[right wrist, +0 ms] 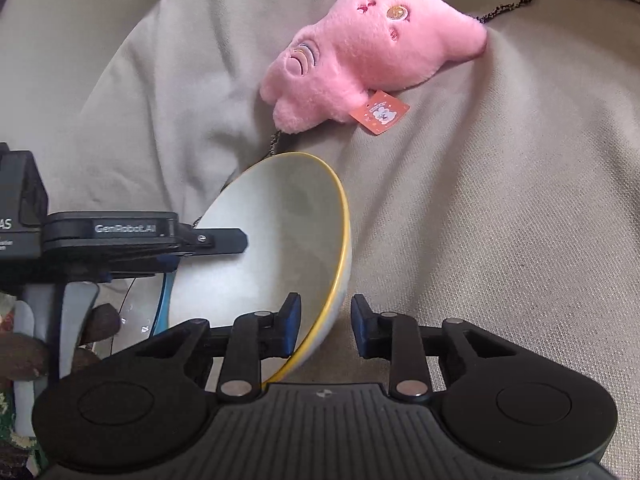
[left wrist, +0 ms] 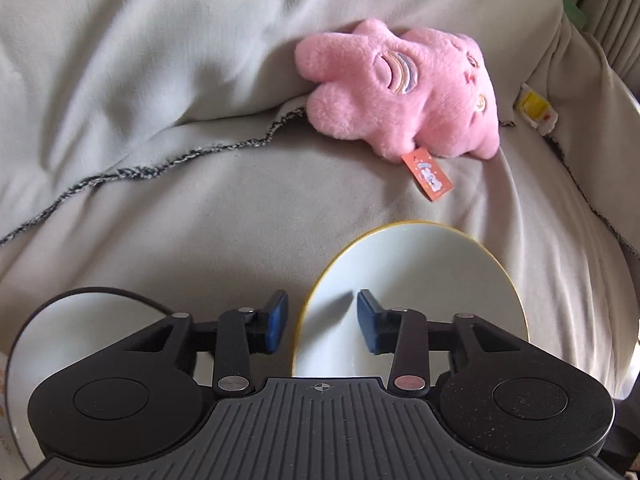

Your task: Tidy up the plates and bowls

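A white bowl with a yellow rim (left wrist: 420,280) lies tilted on the beige sofa cover. My left gripper (left wrist: 322,320) is open and straddles the bowl's left rim, with one blue pad outside and one inside, neither touching. In the right wrist view the same bowl (right wrist: 280,232) stands steeply on its side. My right gripper (right wrist: 326,328) is shut on the near rim, with one pad inside the bowl and one against its outer wall. The left gripper's finger (right wrist: 224,240) reaches over the bowl's far rim.
A pink plush toy (left wrist: 404,88) with an orange tag lies behind the bowl. A white dish with a dark rim (left wrist: 60,328) sits at the lower left. A blue-rimmed clear dish (right wrist: 162,300) is beside the bowl. A yellow object (left wrist: 534,106) rests at the right edge.
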{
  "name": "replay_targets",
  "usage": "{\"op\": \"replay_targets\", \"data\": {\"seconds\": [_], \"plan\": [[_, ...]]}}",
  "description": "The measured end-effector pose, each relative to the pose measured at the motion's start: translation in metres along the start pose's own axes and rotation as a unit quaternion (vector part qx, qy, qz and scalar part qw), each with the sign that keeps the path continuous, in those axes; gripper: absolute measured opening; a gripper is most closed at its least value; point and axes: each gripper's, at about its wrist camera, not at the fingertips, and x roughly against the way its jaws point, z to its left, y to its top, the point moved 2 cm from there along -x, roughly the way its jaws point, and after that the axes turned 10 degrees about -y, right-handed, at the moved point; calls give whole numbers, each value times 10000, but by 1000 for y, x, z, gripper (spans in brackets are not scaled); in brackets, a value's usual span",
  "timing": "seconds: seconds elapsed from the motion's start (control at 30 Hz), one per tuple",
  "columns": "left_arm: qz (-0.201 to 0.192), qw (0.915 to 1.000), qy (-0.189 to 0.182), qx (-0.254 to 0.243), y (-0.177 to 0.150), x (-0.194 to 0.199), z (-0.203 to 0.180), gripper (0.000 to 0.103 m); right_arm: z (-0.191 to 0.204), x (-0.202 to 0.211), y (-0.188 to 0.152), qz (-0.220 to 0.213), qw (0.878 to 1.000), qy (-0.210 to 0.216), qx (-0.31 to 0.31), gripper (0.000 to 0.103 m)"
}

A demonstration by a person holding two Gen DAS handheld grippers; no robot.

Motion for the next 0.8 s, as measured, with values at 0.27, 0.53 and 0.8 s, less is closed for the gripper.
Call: {"op": "replay_targets", "data": {"seconds": [0.27, 0.53, 0.8], "plan": [[108, 9992, 262, -275, -29, 15, -26, 43, 8, 13, -11, -169, 9990, -291, 303, 21], [563, 9977, 354, -154, -114, 50, -30, 42, 9, 44, -47, -95, 9976, -158, 673, 24], [788, 9936, 813, -42, -148, 78, -19, 33, 36, 43, -83, 65, 9890, 107, 1477, 24]]}}
